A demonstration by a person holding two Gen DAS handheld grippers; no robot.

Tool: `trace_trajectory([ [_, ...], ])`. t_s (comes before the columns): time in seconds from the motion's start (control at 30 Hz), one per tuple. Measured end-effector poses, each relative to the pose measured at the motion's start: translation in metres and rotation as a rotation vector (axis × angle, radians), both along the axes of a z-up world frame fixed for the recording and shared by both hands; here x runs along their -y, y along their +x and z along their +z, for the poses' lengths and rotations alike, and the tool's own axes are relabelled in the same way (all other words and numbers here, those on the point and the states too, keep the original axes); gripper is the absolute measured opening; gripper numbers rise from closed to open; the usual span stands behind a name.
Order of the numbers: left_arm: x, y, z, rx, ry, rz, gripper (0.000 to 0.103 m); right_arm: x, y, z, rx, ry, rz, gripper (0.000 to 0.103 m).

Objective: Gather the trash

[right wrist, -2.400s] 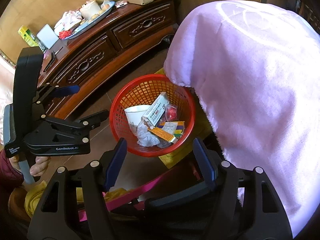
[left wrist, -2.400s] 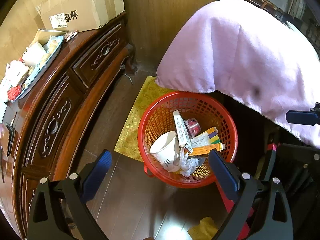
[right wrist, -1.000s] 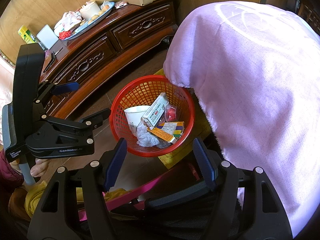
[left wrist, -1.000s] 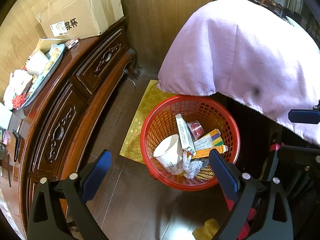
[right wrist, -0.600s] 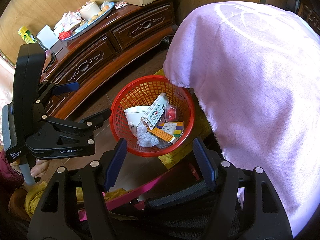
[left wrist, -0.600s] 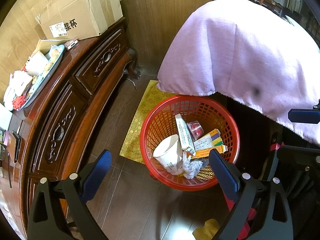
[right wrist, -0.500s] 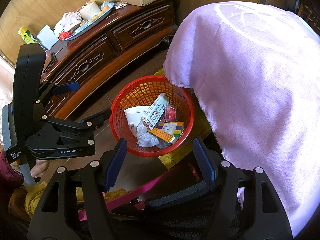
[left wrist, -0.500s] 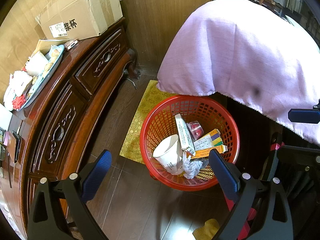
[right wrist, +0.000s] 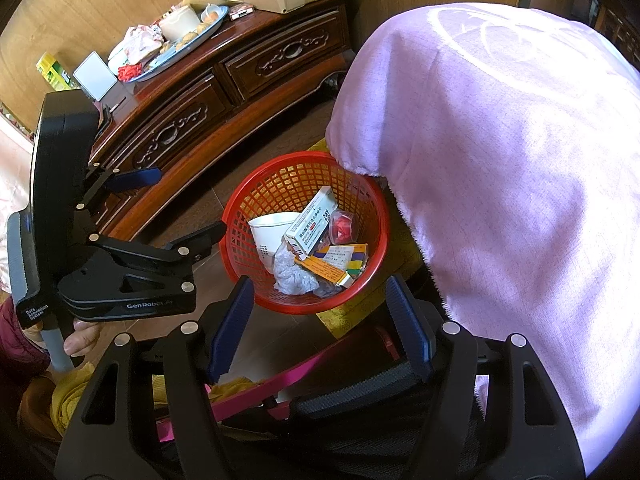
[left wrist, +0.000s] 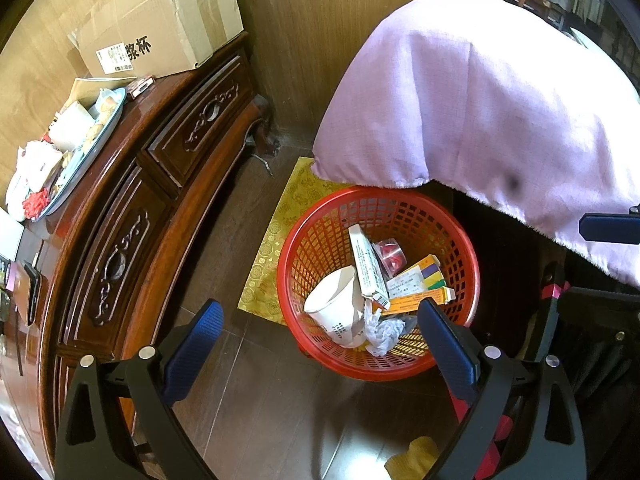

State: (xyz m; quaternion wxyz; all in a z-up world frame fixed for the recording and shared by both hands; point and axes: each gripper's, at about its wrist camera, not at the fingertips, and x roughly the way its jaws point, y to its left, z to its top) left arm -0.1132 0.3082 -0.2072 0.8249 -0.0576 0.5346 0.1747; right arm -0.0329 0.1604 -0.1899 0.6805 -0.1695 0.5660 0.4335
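Dark wood flooring (left wrist: 256,400) is filling the space beneath both sets of tongs, with a wood-panelled wall (left wrist: 340,40) standing beyond them. Ahead and to the right of both tongs, a lilac cloth (right wrist: 500,160) is draping over a bulky shape and overhanging the far rim of the basket. Ahead and to the left, a carved dark-wood sideboard (left wrist: 132,216) is carrying a cardboard box (left wrist: 164,28) and a tray of clutter (left wrist: 68,160).

Directly in front of the left gripper (left wrist: 318,338), a red mesh basket (left wrist: 320,224) is sitting on the floor, partly on a yellow patterned mat (left wrist: 276,248). The collected trash is lying inside it: a white paper cup (left wrist: 334,312), a long white carton (left wrist: 366,268), colour-striped boxes (left wrist: 416,280) and crumpled paper (left wrist: 382,330).

The left gripper is hanging with its blue pads spread wide and pinching nothing. The right gripper (right wrist: 320,326) is hanging likewise, pads apart and empty, just short of the basket.
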Motion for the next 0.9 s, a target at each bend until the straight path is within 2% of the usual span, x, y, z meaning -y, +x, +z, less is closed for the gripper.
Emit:
trace_trajectory([
  [0.6,-0.0006,0.0009,0.0006,-0.006,0.000,-0.003,0.096,0.0007,0.0008,0.0027,-0.001,0.008,-0.005,0.067],
  [0.9,0.0038,0.0014,0.0026,-0.007,0.032,-0.015,0.096,0.0010,0.0012,0.0023,-0.006,0.016,-0.012,0.067],
])
